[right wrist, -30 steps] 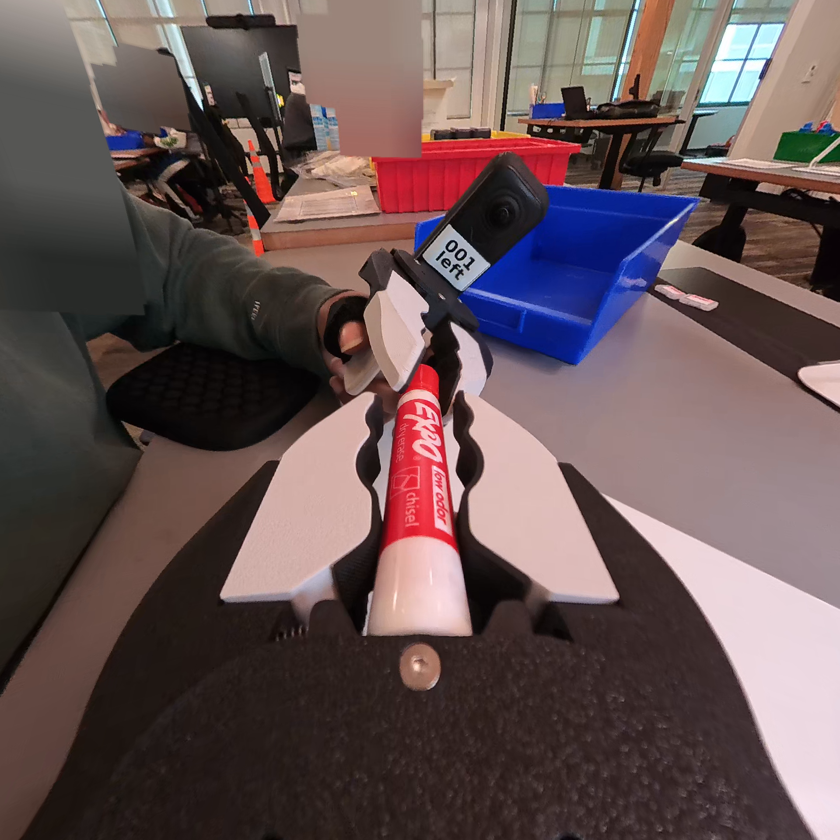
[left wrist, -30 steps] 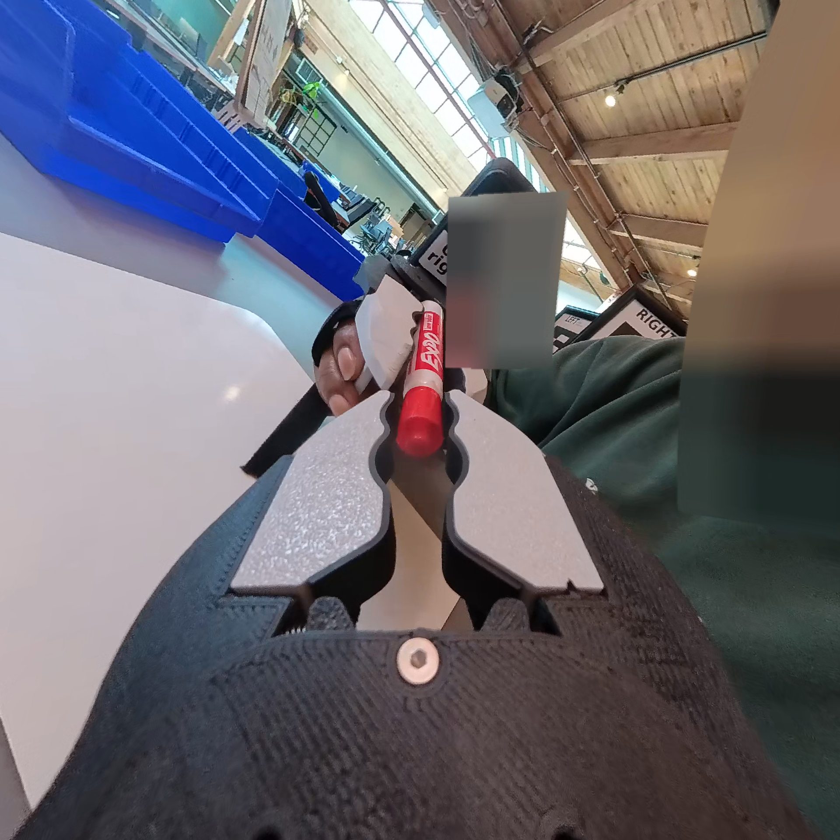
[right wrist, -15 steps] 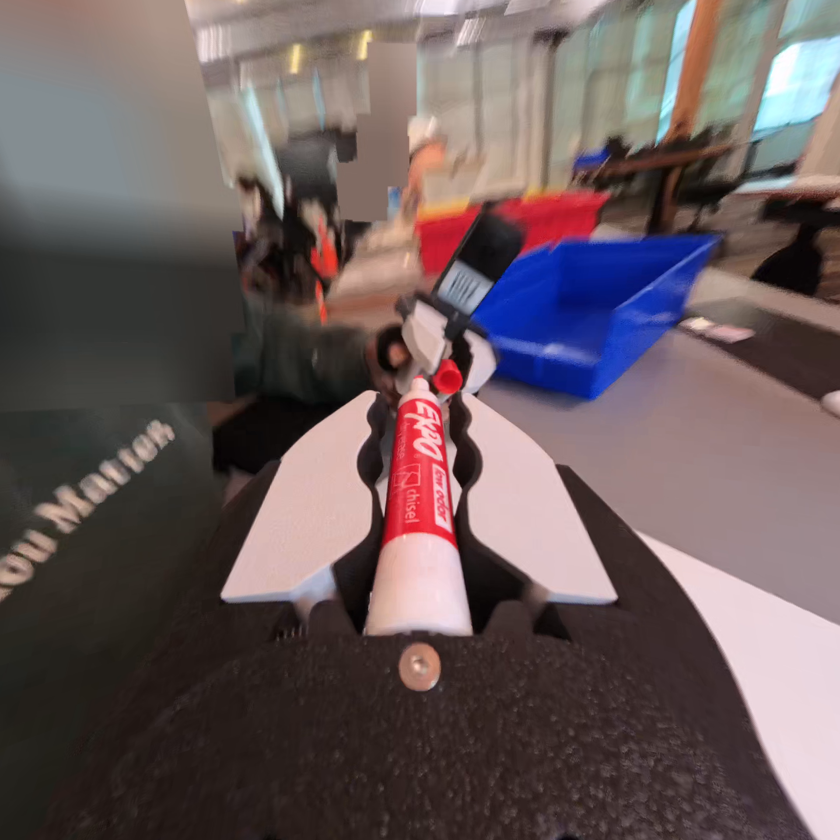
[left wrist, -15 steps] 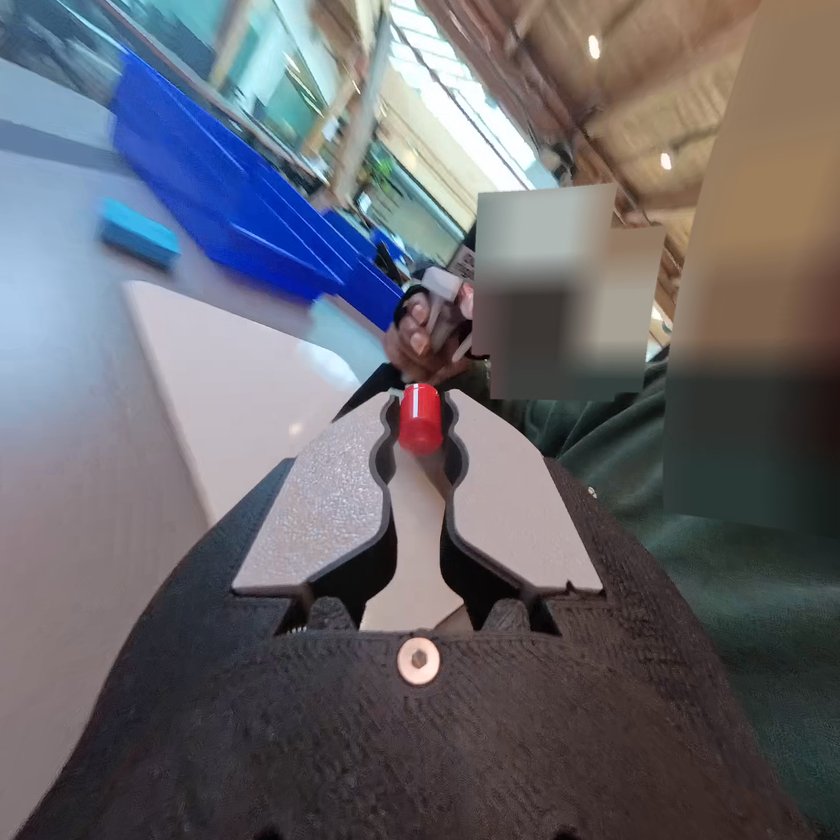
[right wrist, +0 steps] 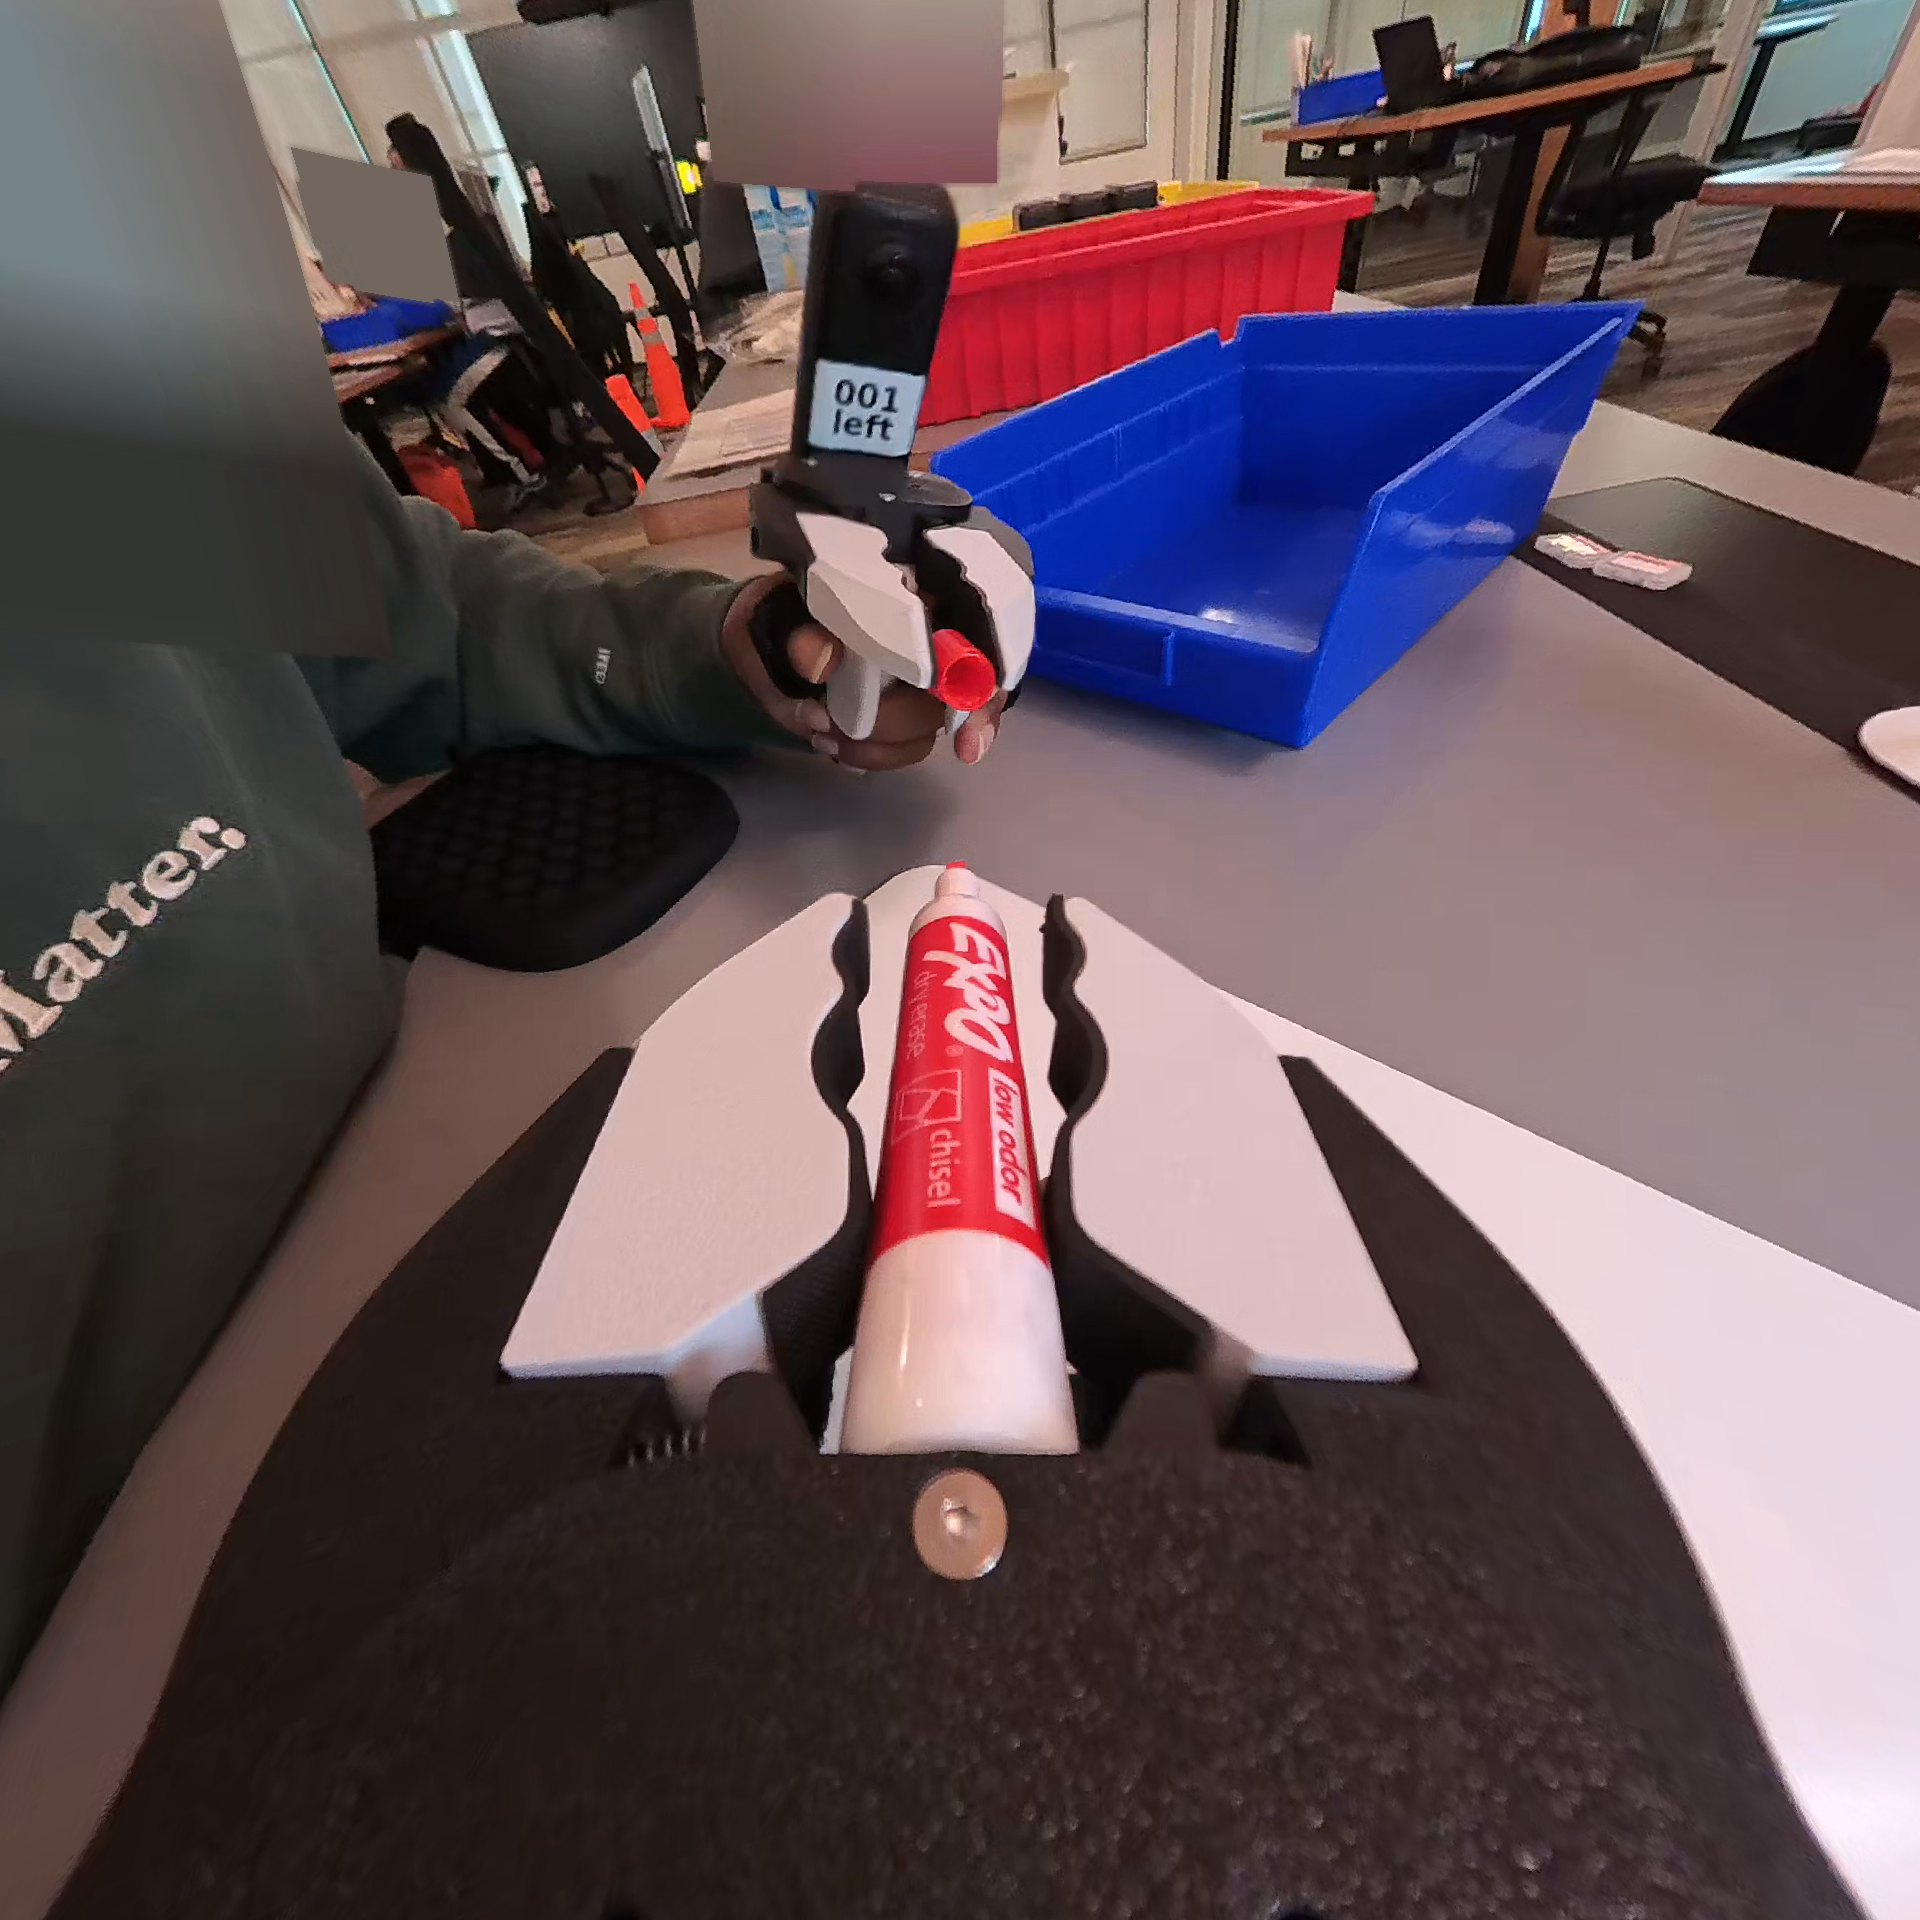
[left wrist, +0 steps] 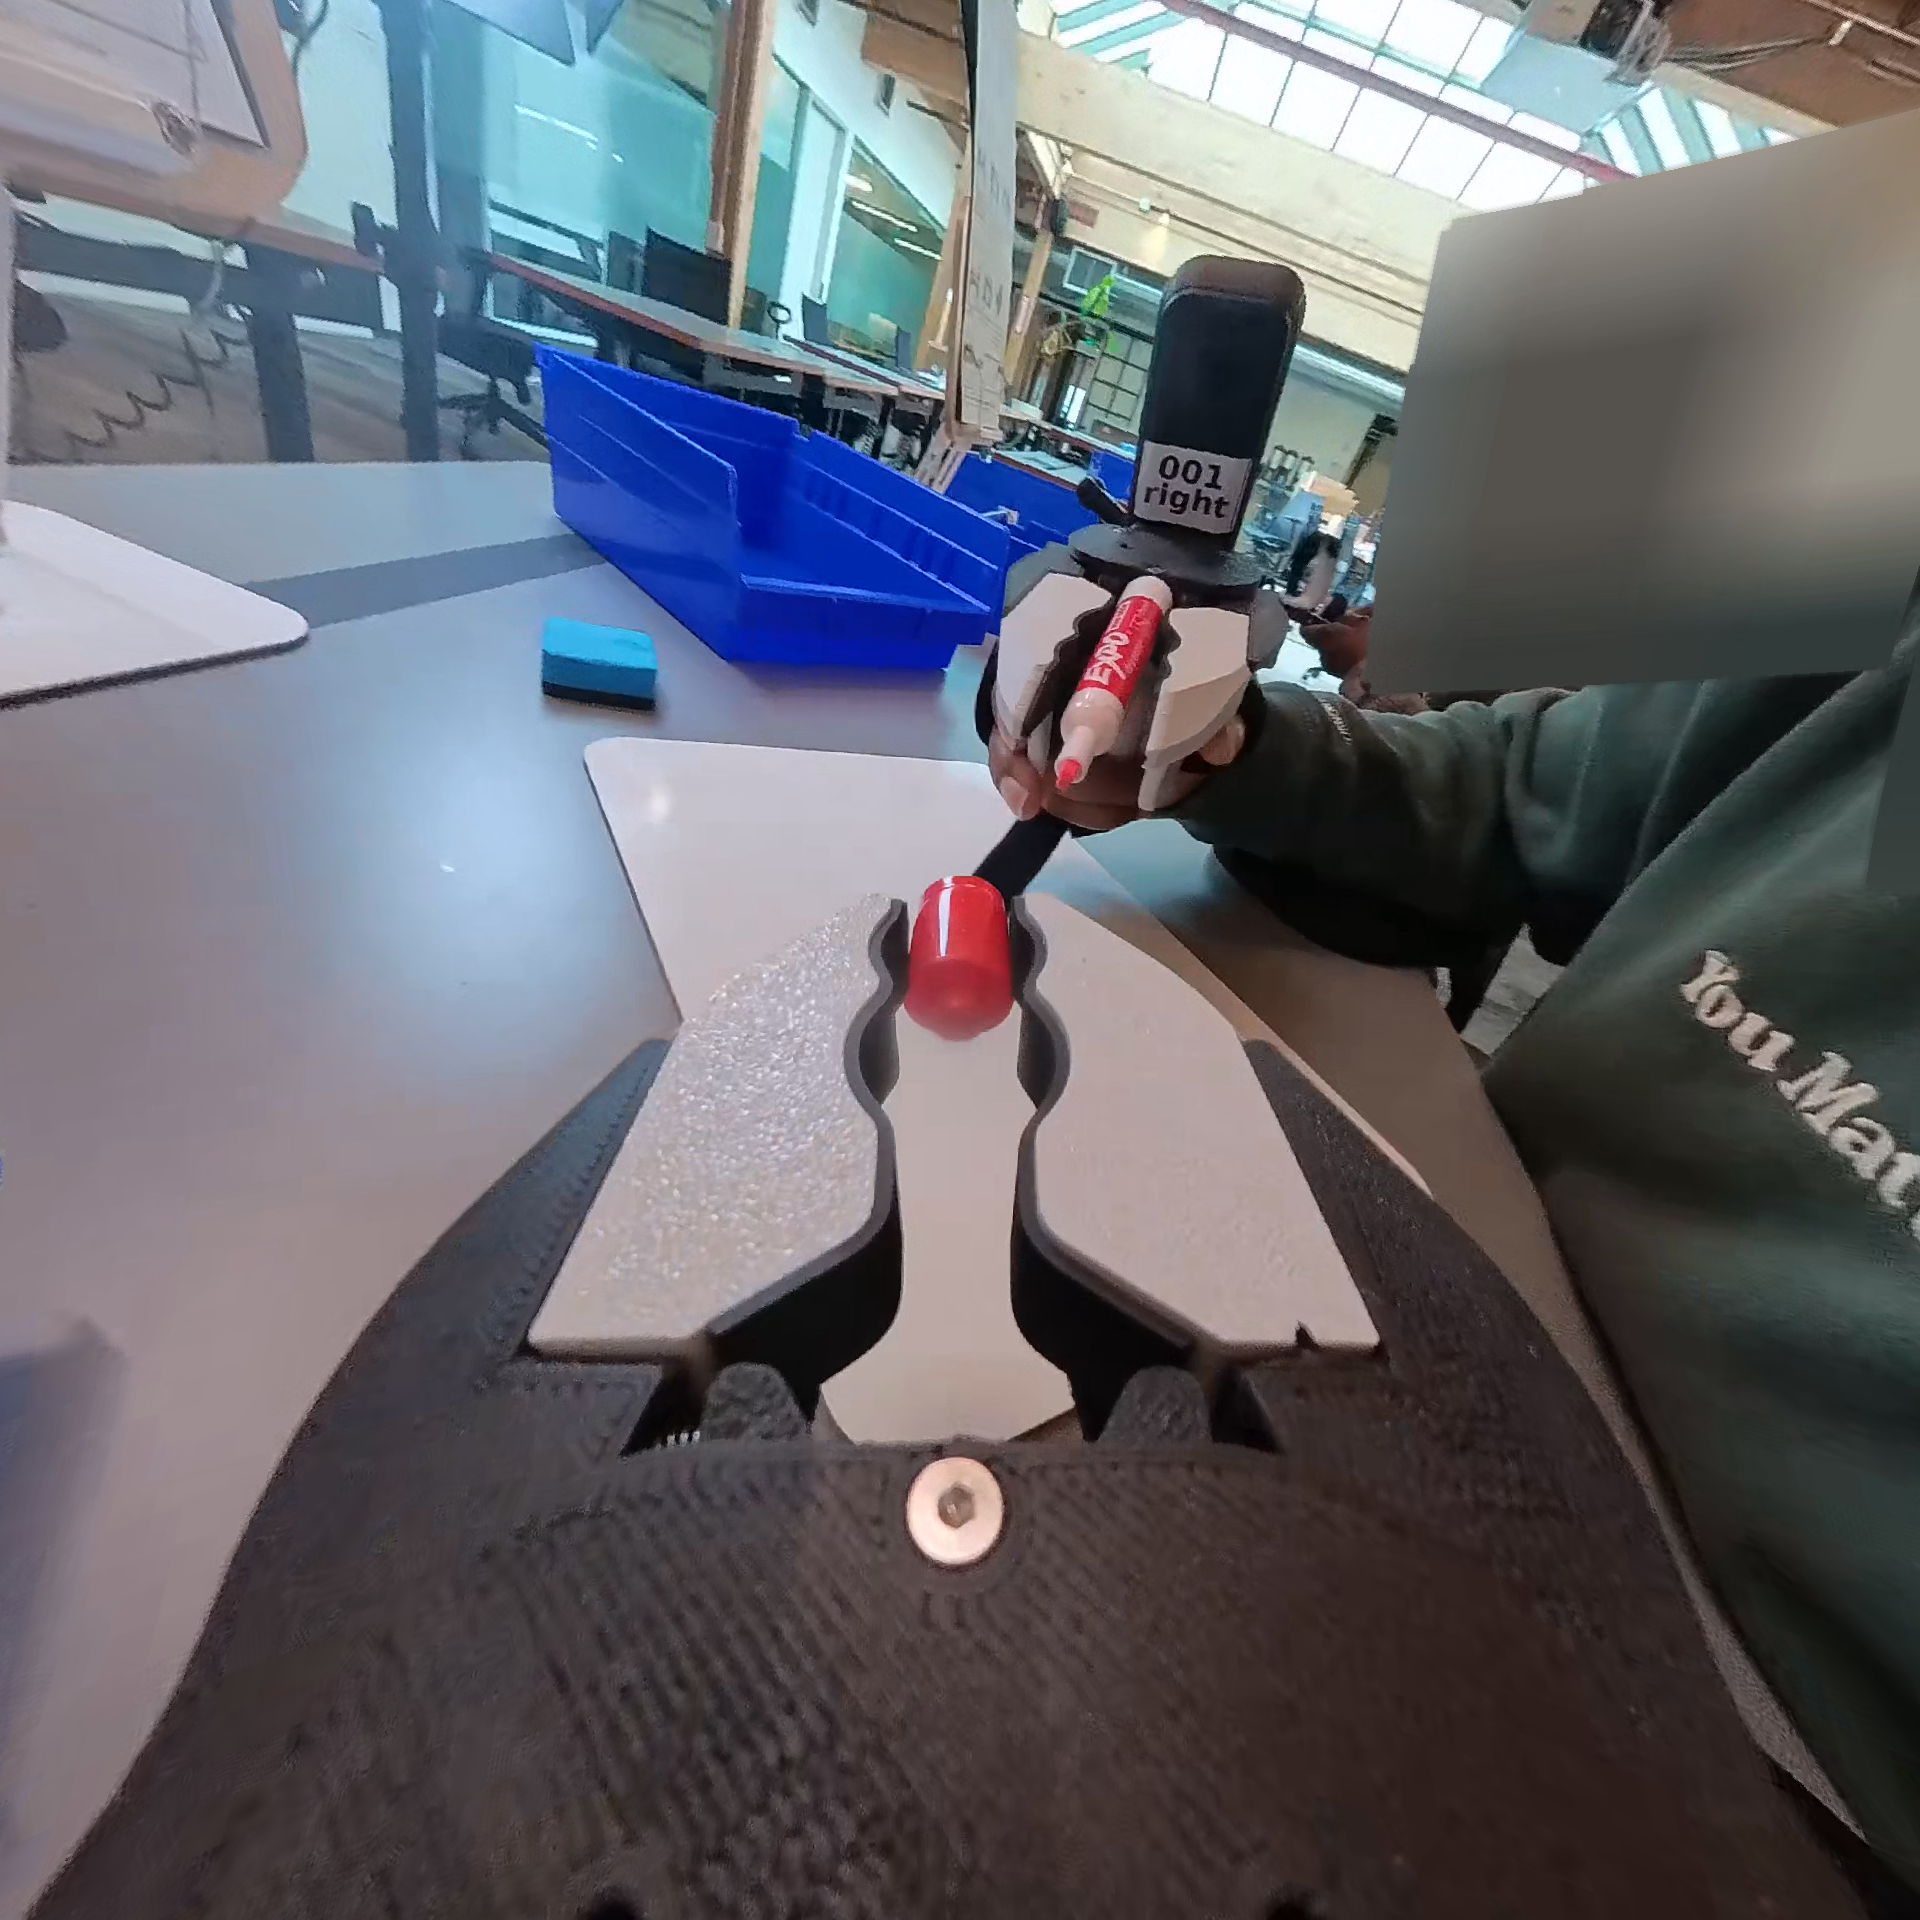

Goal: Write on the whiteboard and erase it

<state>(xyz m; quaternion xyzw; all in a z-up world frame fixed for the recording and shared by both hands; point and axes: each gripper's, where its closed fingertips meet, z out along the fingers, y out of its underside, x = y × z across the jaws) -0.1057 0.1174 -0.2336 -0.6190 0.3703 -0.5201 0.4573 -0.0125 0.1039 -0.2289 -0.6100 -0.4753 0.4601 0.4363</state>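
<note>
My left gripper (left wrist: 956, 914) is shut on the red marker cap (left wrist: 956, 971) above the white whiteboard (left wrist: 769, 821). My right gripper (right wrist: 951, 904) is shut on the uncapped red-and-white marker (right wrist: 961, 1122), its red tip bare and pointing forward. In the left wrist view the right gripper (left wrist: 1101, 707) holds the marker (left wrist: 1112, 665) over the whiteboard's far edge. In the right wrist view the left gripper (right wrist: 935, 634) holds the cap (right wrist: 961, 670) above the grey table. The whiteboard (right wrist: 1714, 1351) lies at lower right there. A blue eraser (left wrist: 600, 658) lies on the table beyond the board.
A blue bin (left wrist: 769, 540) stands behind the whiteboard, also in the right wrist view (right wrist: 1299, 520). A red bin (right wrist: 1132, 281) is farther back. A black mesh pad (right wrist: 540, 852) lies at the table's near edge. A person's green sleeve (left wrist: 1455, 810) reaches in from the right. Left tips to right tips: about 10 centimetres. The blue eraser (left wrist: 600, 658) is closer to my right gripper, around 25 centimetres from its tips; the left tips are 30 centimetres off.
The cap has come off the marker. The two grippers have pulled apart, the left keeping the cap and the right keeping the marker body, whose tip now shows.
</note>
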